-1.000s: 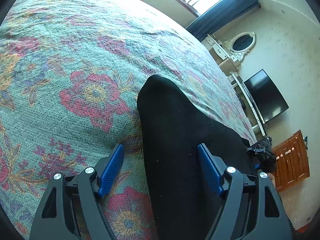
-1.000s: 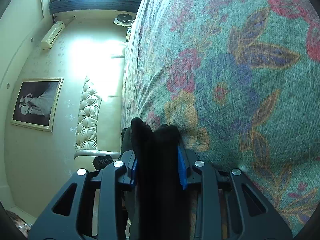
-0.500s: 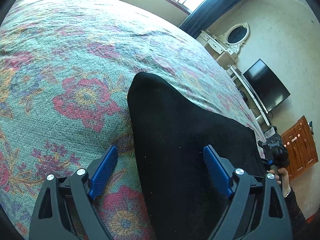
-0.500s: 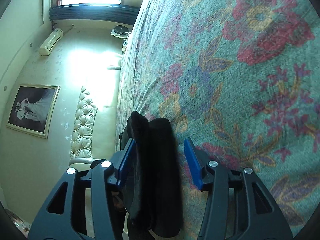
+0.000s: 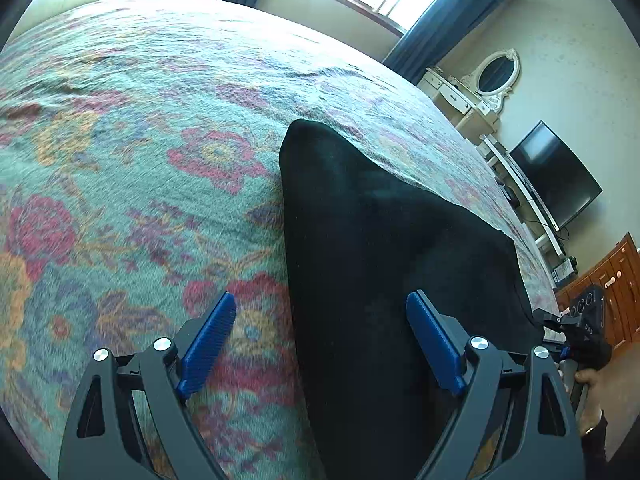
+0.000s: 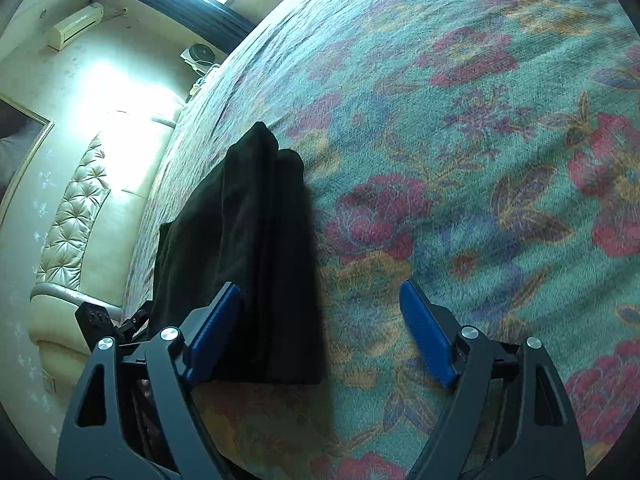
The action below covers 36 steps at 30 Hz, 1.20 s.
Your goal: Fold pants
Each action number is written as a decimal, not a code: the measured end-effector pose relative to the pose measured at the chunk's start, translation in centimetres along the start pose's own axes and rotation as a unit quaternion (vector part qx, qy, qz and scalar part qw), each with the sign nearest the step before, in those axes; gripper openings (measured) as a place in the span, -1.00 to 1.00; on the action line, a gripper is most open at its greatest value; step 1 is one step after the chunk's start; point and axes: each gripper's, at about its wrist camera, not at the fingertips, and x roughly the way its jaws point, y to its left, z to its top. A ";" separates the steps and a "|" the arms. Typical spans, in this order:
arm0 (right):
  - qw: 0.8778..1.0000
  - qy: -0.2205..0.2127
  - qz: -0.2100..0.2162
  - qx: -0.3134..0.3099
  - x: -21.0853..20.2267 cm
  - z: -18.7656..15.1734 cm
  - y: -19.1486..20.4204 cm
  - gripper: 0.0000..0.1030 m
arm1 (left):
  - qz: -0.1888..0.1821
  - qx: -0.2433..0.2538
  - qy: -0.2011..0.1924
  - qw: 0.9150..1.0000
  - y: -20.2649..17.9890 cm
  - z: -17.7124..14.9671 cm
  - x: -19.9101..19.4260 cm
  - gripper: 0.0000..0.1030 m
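The black pants (image 5: 380, 264) lie folded in a flat stack on the floral bedspread (image 5: 140, 168). My left gripper (image 5: 320, 344) is open over the near edge of the pants, holding nothing. In the right wrist view the folded pants (image 6: 256, 248) lie left of centre with layered edges showing. My right gripper (image 6: 316, 340) is open and empty above the pants' near end, its left finger (image 6: 212, 332) over the cloth and its right finger over the bedspread (image 6: 460, 160). The right gripper also shows at the far right of the left wrist view (image 5: 580, 332).
The bed fills both views. A window with dark curtains (image 5: 436, 12), a dresser with an oval mirror (image 5: 496, 76), a TV (image 5: 560, 176) and a wooden cabinet (image 5: 612, 284) stand beyond it. A padded headboard (image 6: 72, 232) and a wall air conditioner (image 6: 76, 26) are at left.
My right gripper let go of the folded pants and opened wide. Both grippers drew back and up from the pants, which now rest on the bed.
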 end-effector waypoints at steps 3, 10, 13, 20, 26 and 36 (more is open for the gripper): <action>1.000 -0.015 0.004 0.016 -0.7 -1.7 0.0 0.64 | 0.008 -0.016 -0.001 1.000 -0.2 -1.5 -1.2 0.67; 0.999 -0.029 -0.010 0.010 -2.1 -4.9 -0.6 0.66 | 0.033 -0.015 0.004 0.999 -1.6 -4.9 -3.7 0.67; 0.998 -0.035 -0.041 -0.017 -2.4 -6.5 0.4 0.66 | 0.049 -0.018 -0.002 0.999 -2.1 -6.0 -4.7 0.67; 0.987 -0.061 -0.115 -0.091 -2.6 -9.0 5.0 0.66 | 0.128 0.027 -0.005 0.991 -5.3 -7.8 -6.1 0.67; 0.977 -0.075 -0.114 -0.164 -3.0 -10.9 9.7 0.66 | 0.181 0.054 -0.012 0.982 -8.1 -8.4 -6.6 0.67; 0.967 -0.090 -0.097 -0.217 -3.9 -12.5 13.0 0.67 | 0.204 0.078 -0.047 0.975 -11.3 -9.6 -8.9 0.67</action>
